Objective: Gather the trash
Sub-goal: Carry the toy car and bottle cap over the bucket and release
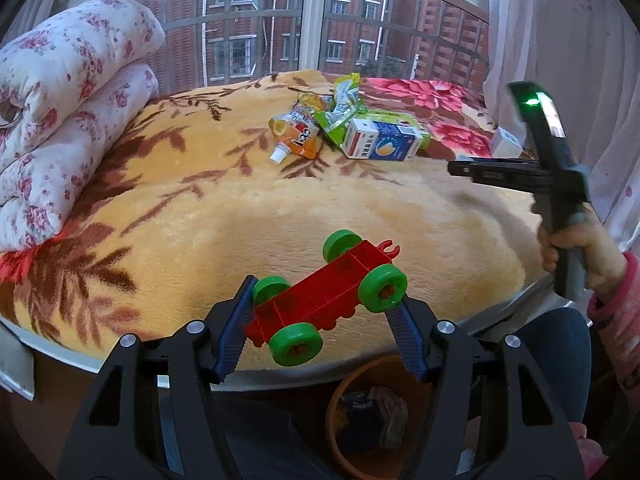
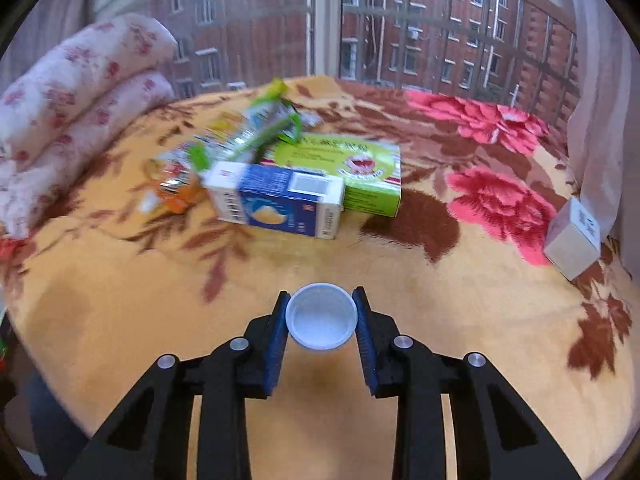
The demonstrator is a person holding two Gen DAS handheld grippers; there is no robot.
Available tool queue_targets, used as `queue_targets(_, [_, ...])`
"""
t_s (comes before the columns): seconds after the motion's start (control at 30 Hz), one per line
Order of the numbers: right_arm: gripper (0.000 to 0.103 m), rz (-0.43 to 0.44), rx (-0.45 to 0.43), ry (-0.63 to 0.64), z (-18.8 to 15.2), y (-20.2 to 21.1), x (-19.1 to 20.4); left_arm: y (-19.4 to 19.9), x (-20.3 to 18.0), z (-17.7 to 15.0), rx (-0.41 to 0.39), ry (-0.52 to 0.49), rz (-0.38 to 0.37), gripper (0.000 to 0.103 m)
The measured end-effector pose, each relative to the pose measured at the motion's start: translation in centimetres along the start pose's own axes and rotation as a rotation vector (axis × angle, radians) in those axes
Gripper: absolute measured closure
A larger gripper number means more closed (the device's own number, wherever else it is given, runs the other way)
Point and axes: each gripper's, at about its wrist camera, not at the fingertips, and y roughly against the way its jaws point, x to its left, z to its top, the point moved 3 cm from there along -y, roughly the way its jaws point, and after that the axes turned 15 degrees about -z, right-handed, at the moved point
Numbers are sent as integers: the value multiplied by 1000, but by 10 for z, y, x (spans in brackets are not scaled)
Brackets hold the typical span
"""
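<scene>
Gripping a small white cup above the bed's near edge, the right gripper could crush or drop it; the left gripper clamps a red toy car, no trash, above the bin

Soft window daylight, fisheye-curved edges, right wrist view motion-blurred

We see a bed covered by a plush orange blanket patterned with brown leaves and pink flowers. A rolled white quilt with small pink blossoms lies at its left. Behind the bed, a barred window faces red brick buildings. A pale curtain hangs at right.
</scene>
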Motion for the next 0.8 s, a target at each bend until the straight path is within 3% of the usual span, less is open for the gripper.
queue_targets(0.43, [71, 104, -94, 38, -69, 117, -5, 1, -31, -18, 45, -78, -52, 42])
queue_targets(0.8, [71, 164, -37, 90, -132, 147, 8, -12, -60, -60, 163, -158, -128, 42])
